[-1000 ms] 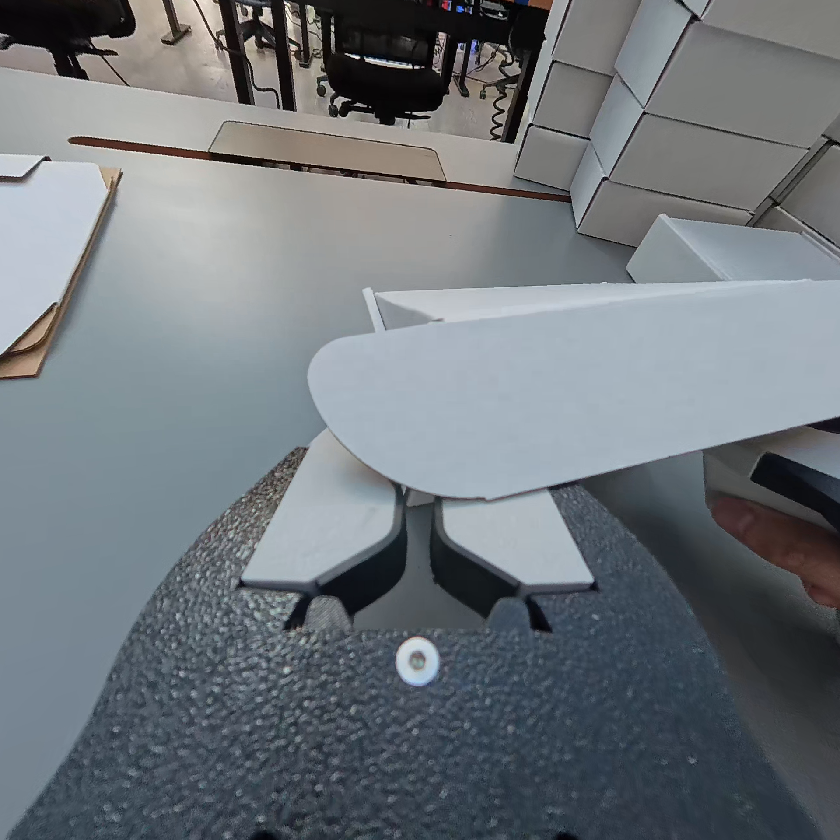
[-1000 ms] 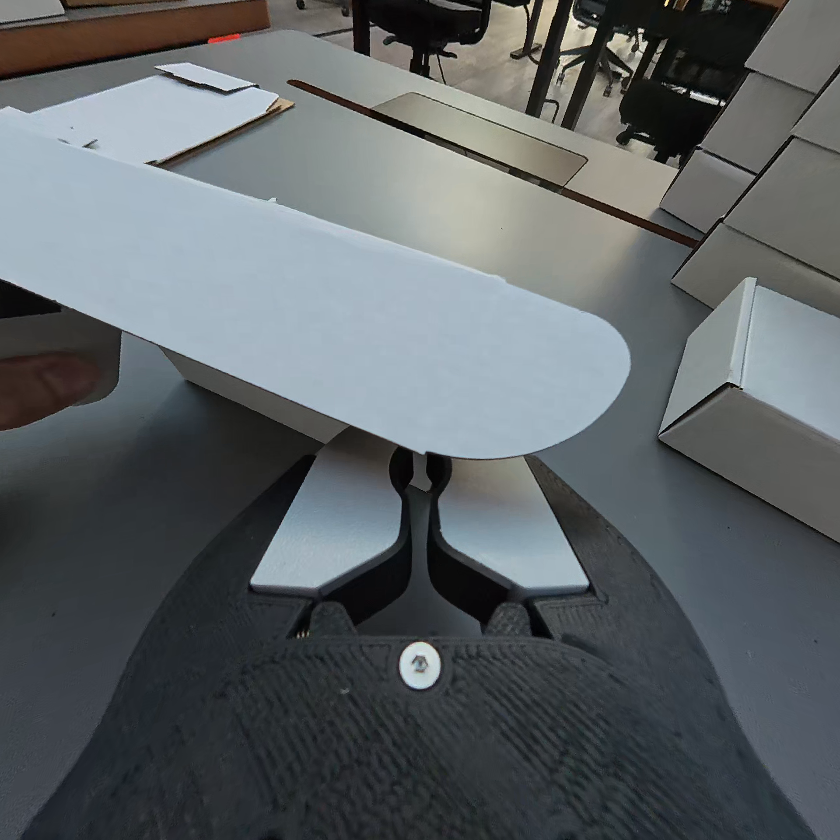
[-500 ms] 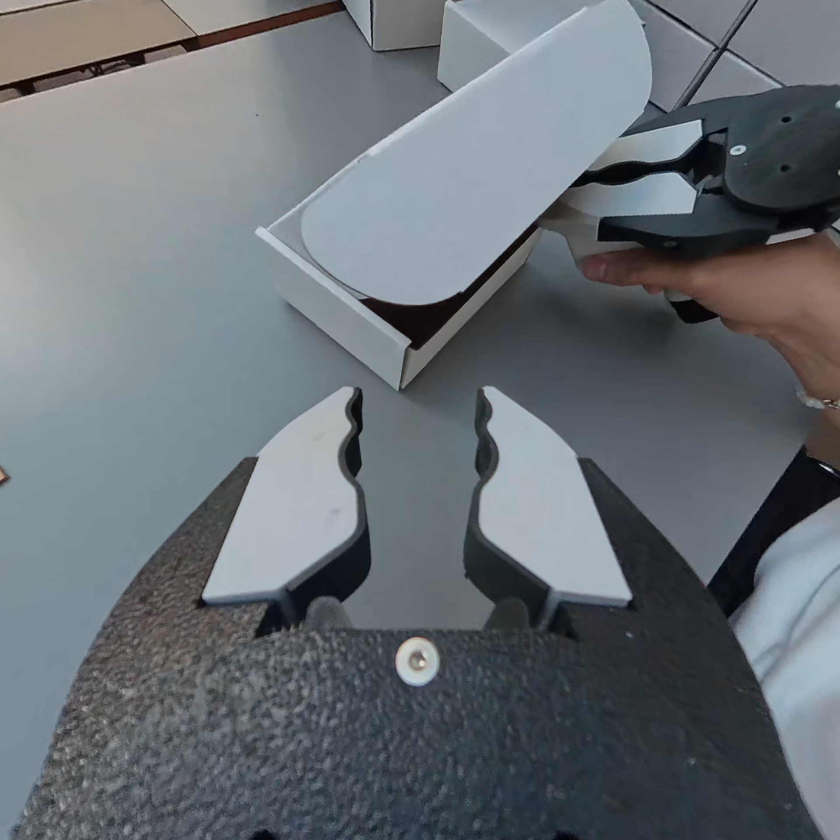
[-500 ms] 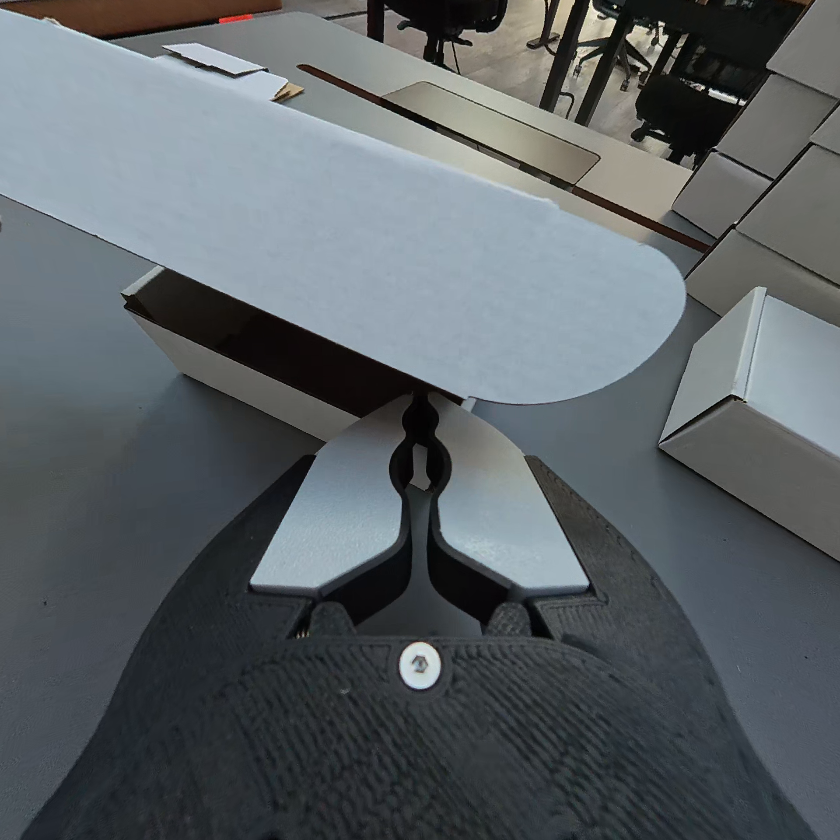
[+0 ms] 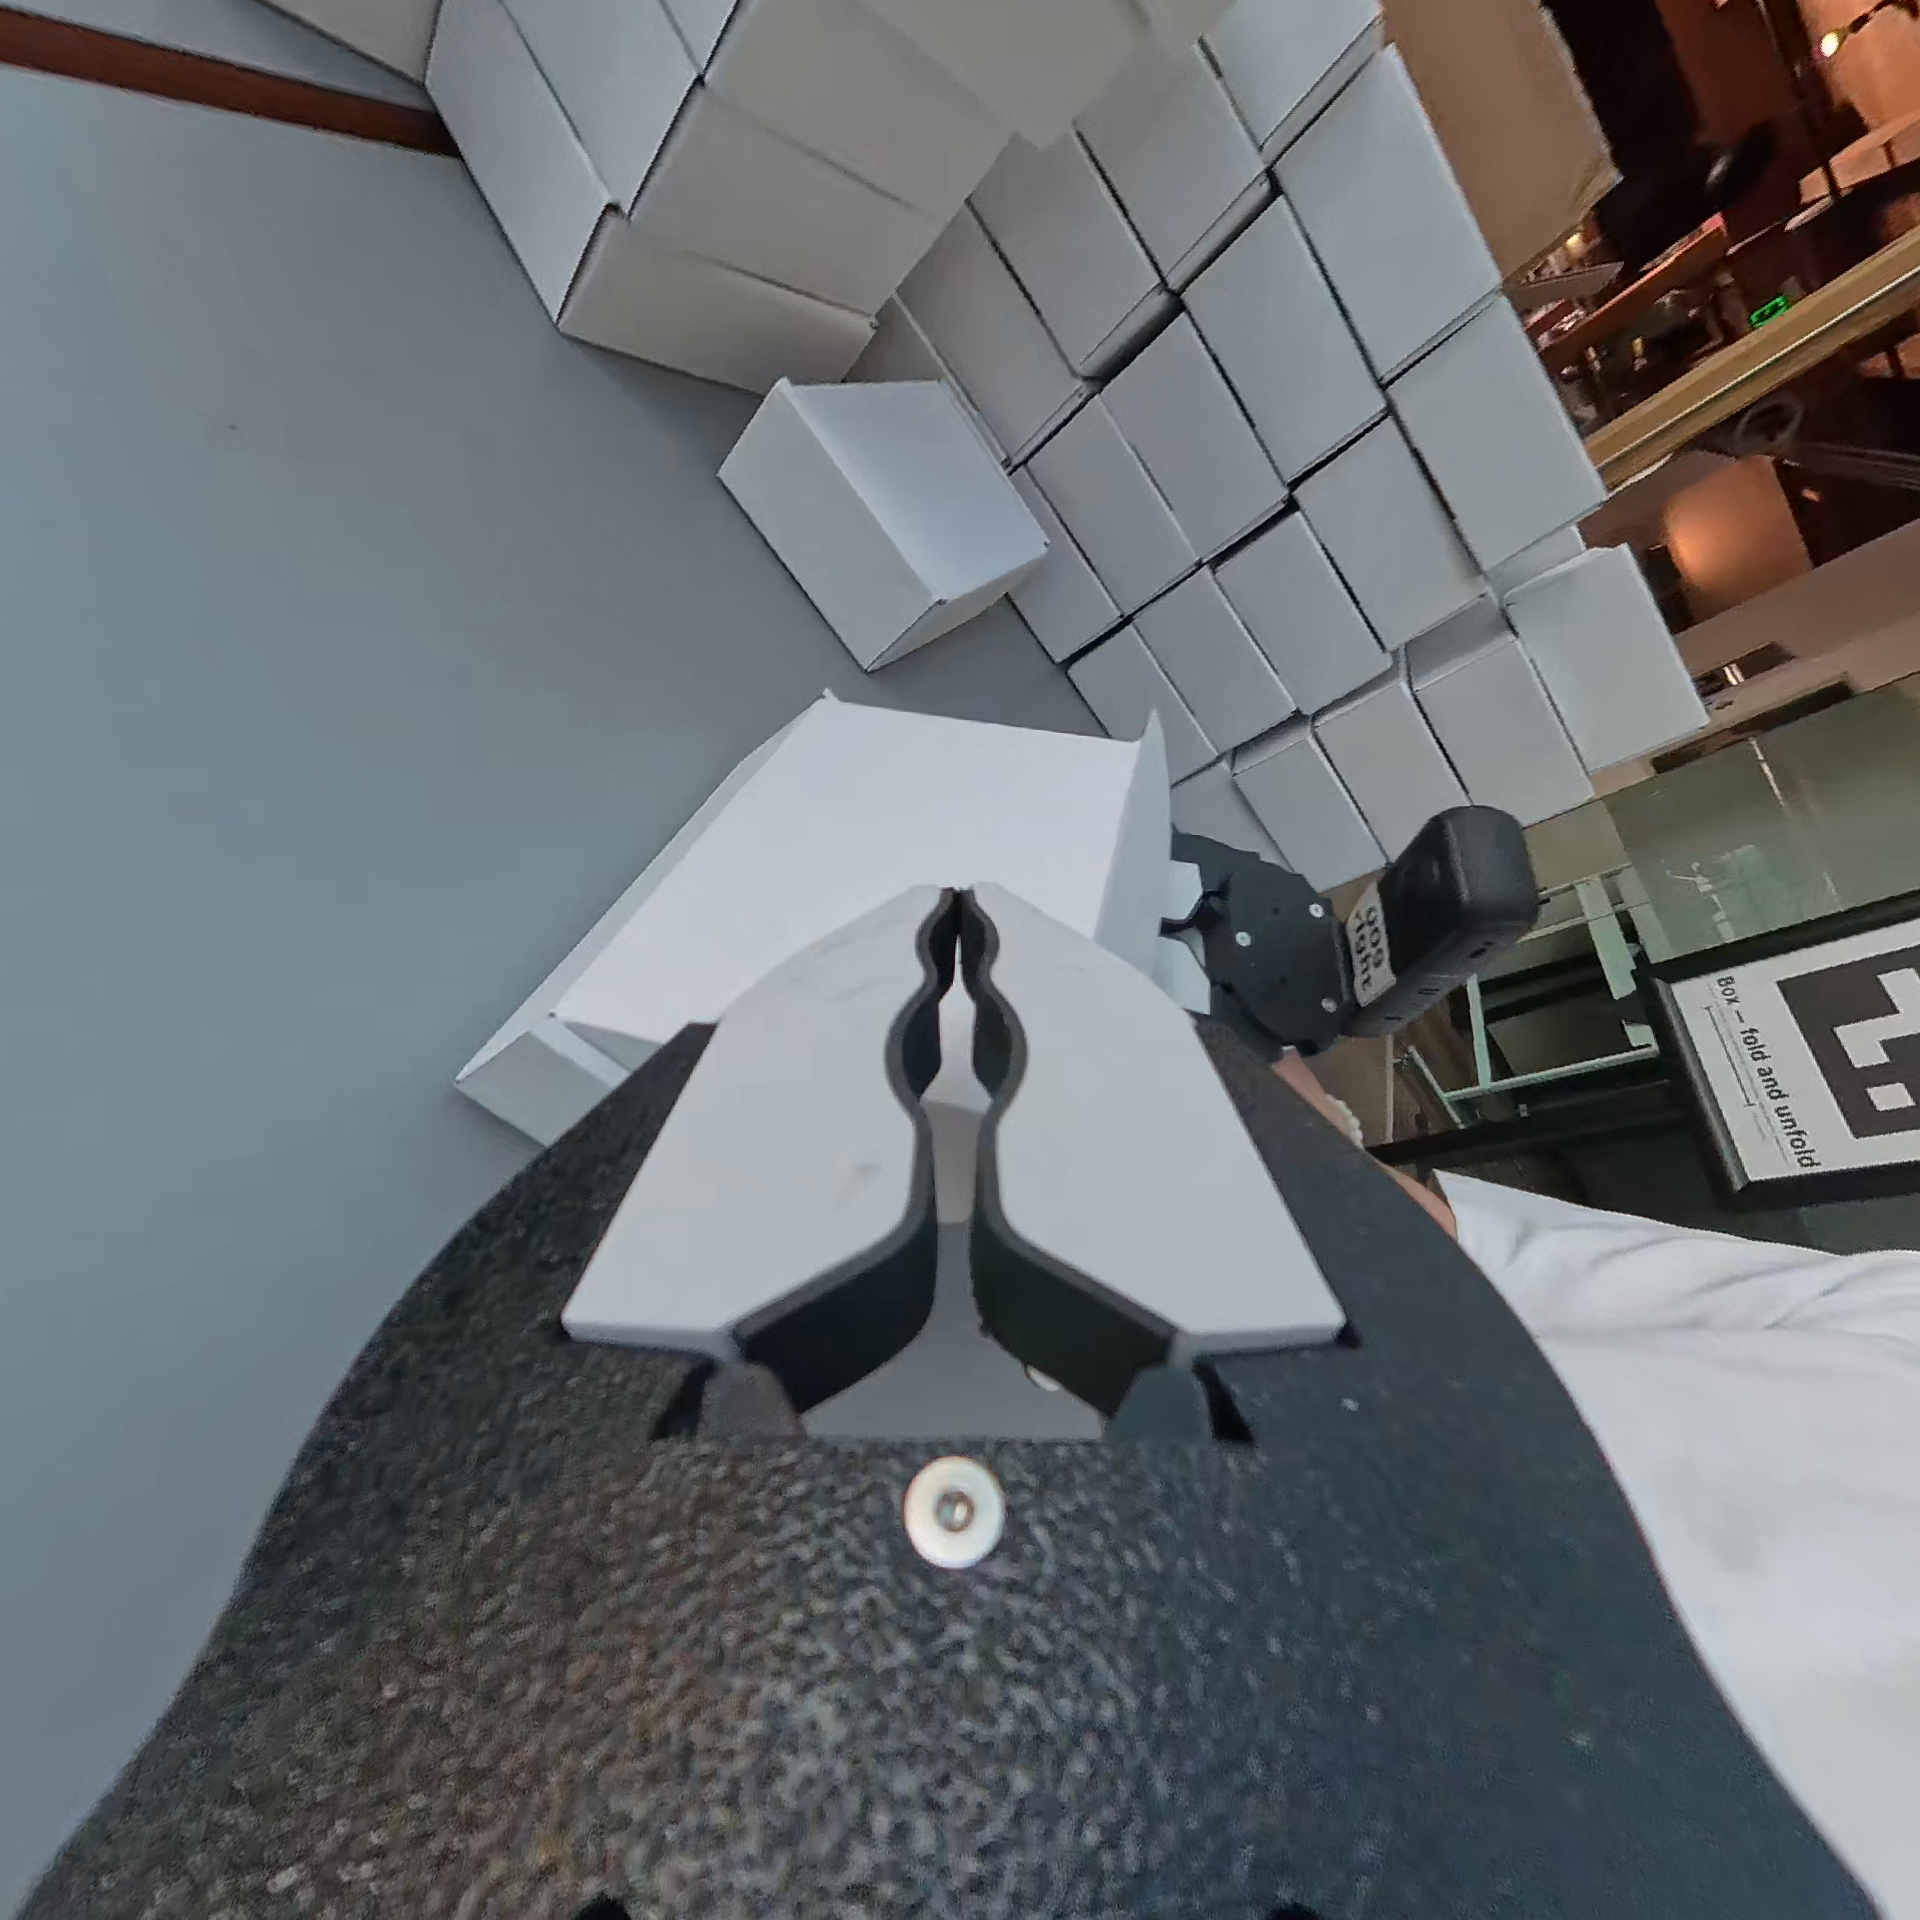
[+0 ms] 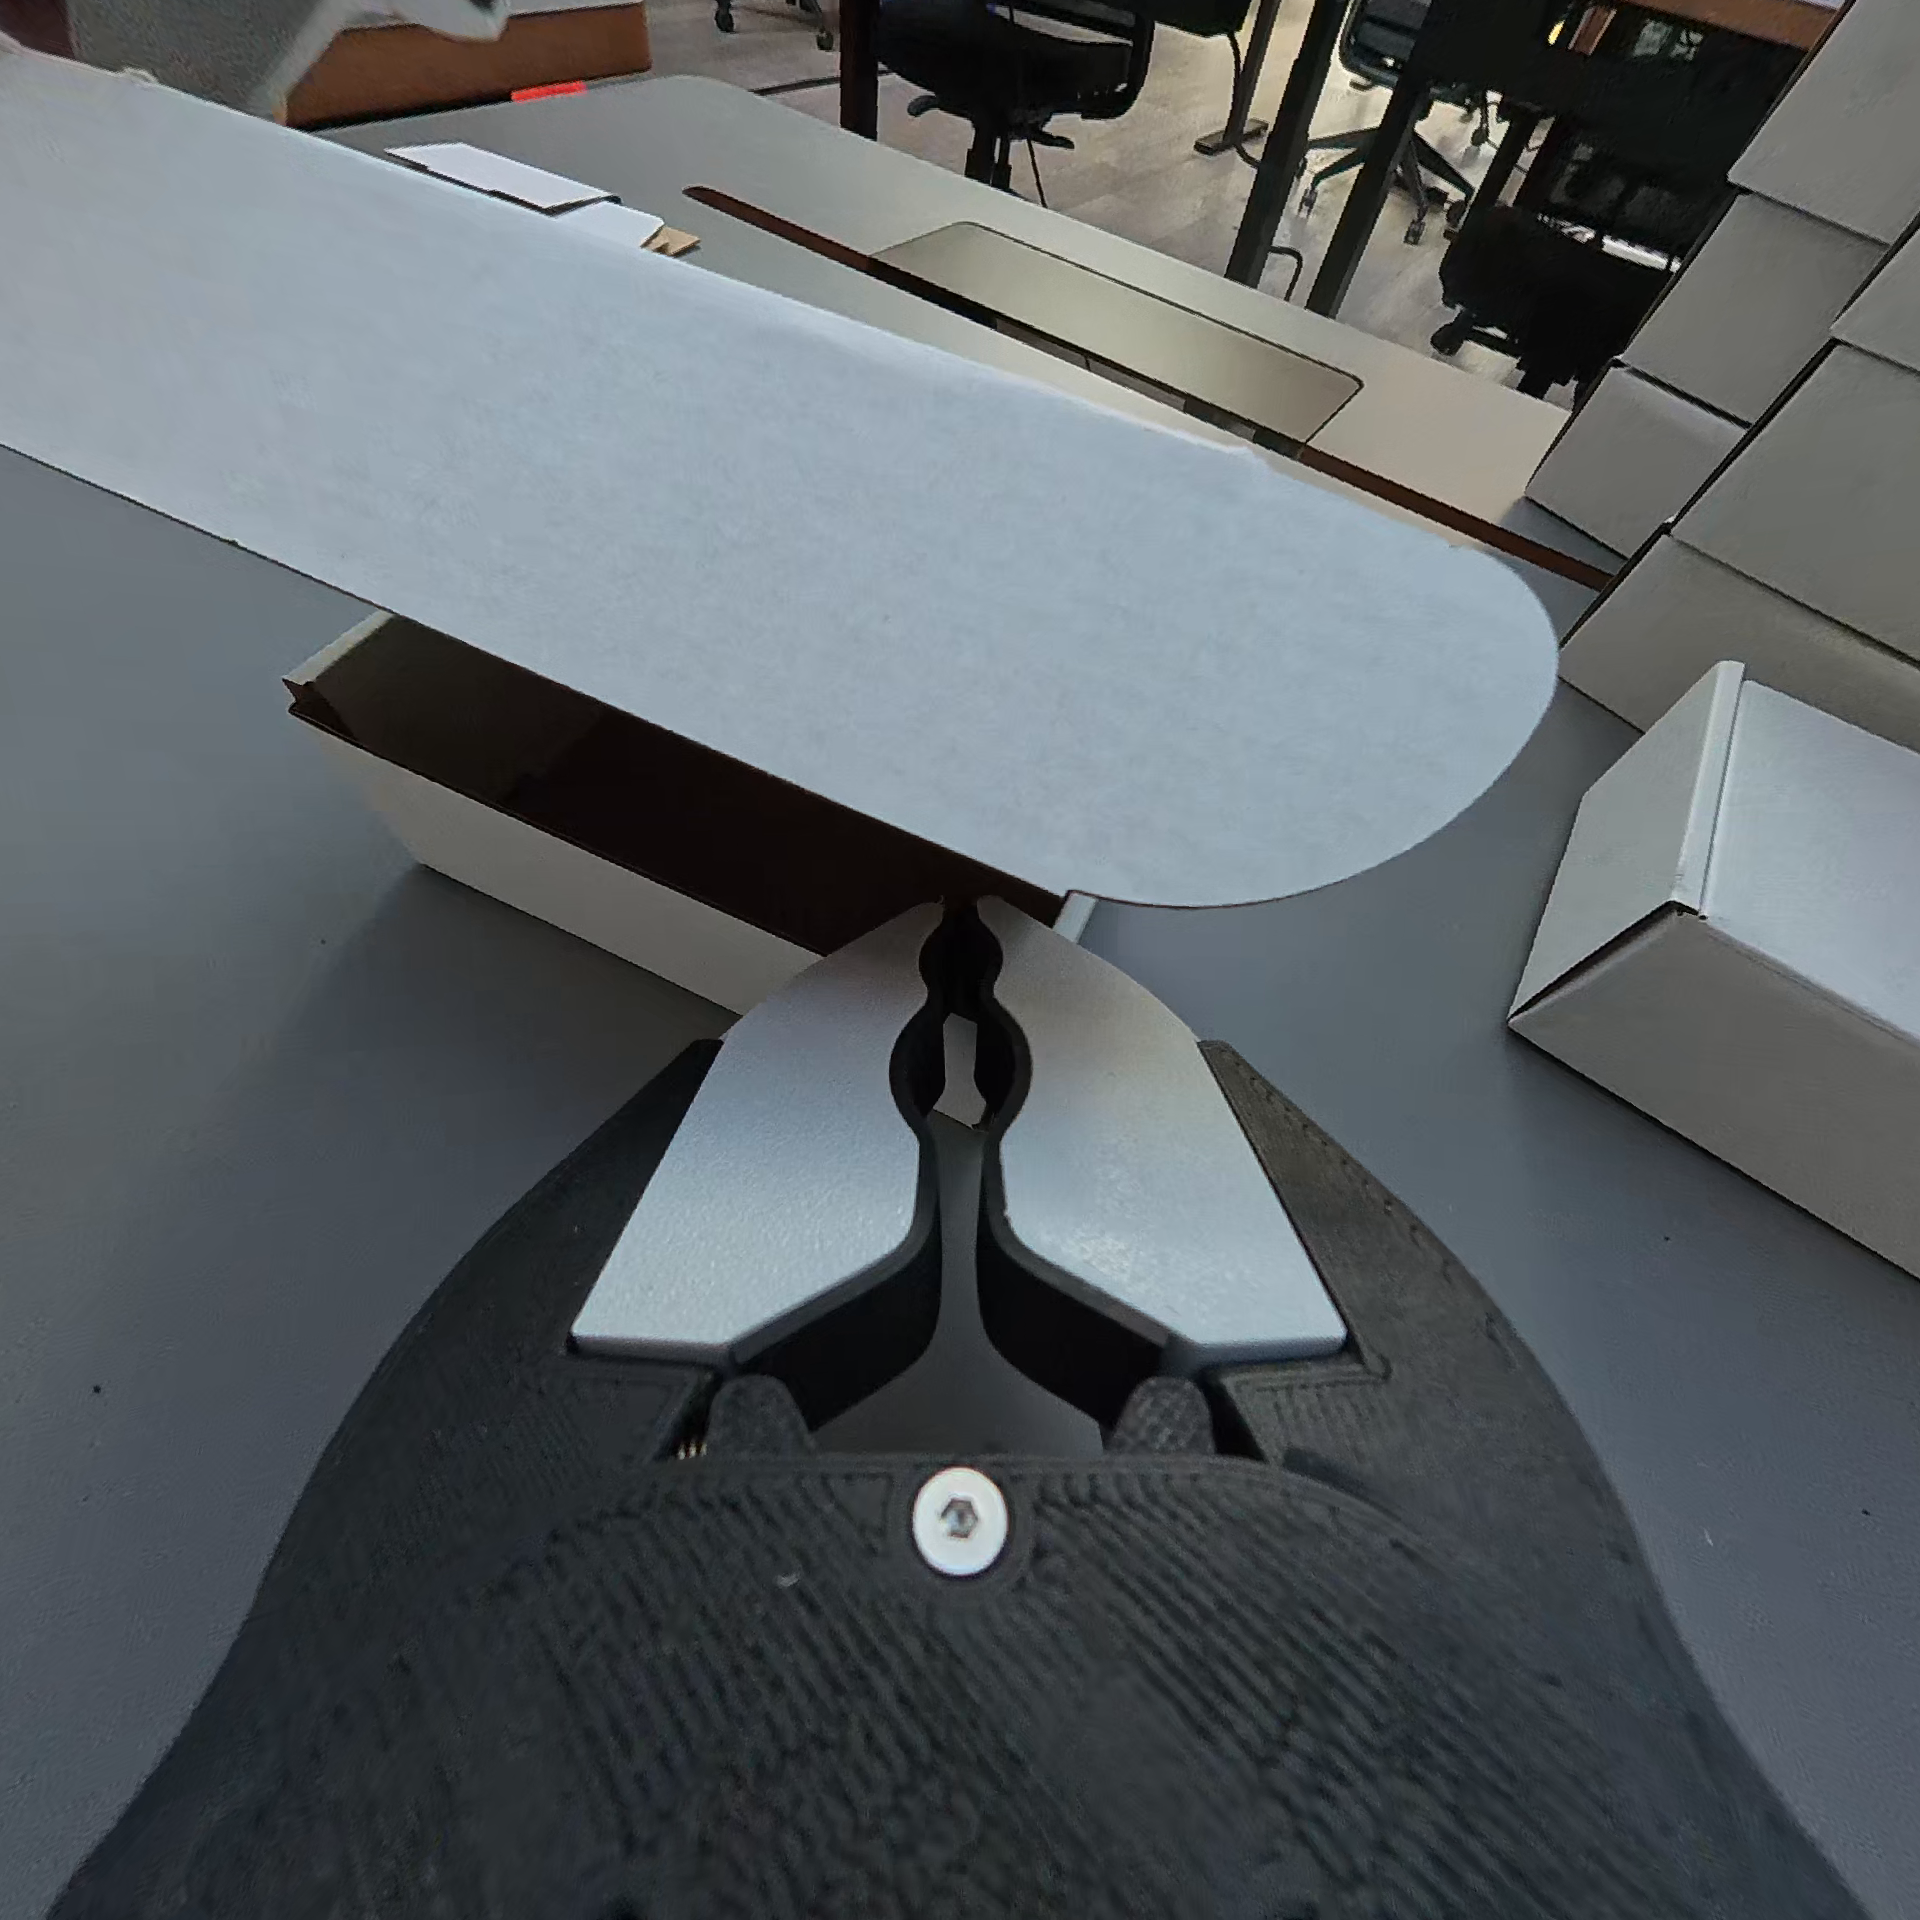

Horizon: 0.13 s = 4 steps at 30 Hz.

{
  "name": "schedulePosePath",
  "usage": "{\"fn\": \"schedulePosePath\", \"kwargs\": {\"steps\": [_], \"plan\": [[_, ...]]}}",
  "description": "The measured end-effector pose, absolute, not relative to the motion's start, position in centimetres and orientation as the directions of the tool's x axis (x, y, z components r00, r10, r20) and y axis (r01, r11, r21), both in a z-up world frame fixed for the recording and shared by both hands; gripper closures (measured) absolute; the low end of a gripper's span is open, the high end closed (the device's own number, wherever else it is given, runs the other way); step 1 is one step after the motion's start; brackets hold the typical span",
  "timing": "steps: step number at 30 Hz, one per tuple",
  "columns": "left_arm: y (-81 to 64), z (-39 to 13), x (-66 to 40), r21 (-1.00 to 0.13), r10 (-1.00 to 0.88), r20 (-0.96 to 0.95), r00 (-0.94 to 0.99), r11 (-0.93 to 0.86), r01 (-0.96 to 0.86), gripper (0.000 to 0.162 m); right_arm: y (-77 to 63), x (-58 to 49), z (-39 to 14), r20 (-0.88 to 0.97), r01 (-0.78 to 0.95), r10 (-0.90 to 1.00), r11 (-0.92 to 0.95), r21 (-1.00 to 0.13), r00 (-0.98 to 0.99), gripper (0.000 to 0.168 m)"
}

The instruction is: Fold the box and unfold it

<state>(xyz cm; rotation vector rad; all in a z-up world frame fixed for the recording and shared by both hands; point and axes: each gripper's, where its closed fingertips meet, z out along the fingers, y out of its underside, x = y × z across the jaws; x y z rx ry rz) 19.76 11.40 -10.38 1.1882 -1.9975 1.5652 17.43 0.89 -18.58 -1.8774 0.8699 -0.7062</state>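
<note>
A white cardboard box [image 6: 540, 862] with a brown inside lies open on the grey table [image 6: 208, 1143]. Its lid with the rounded tuck flap [image 6: 831, 623] is raised over it. My right gripper [image 6: 961, 920] is shut on the near edge of that flap. In the left wrist view the box [image 5: 852, 852] lies just beyond my left gripper [image 5: 958, 920], which is shut and holds nothing; I cannot tell if its tips touch the lid. The right gripper [image 5: 1195, 925] also shows there at the box's far end.
Several closed white boxes are stacked in a wall [image 5: 1247, 416] at the table's right. One folded box [image 6: 1766, 935] stands apart, close to the open box. Flat cardboard sheets [image 6: 520, 177] lie at the far left. A framed sign [image 5: 1818, 1070] and a person's white sleeve [image 5: 1714, 1507] are near.
My left gripper let go of the flap, opened, then shut empty and rolled sideways close to the box. My right gripper kept hold of the flap and the lid rose slightly.
</note>
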Motion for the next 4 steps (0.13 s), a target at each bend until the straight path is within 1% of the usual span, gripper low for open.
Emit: {"fn": "schedulePosePath", "kwargs": {"steps": [1, 3, 4], "plan": [[11.1, -11.3, 19.6, -0.61, -0.399, 0.71, -0.58, 0.064, -0.79, 0.162, 0.9, 17.4, -18.6, 0.112, -0.274, -0.801, -0.328, -0.904, 0.588, 0.168], [10.6, -12.0, 19.1, -0.586, -0.371, 0.736, -0.567, 0.072, -0.807, 0.162, 0.9, 17.4, -18.6, 0.113, -0.272, -0.798, -0.329, -0.905, 0.591, 0.168], [10.5, -12.5, 19.0, -0.587, -0.392, 0.723, -0.568, 0.085, -0.805, 0.162, 0.9, 17.4, -18.5, 0.113, -0.269, -0.796, -0.328, -0.906, 0.594, 0.168]]}}
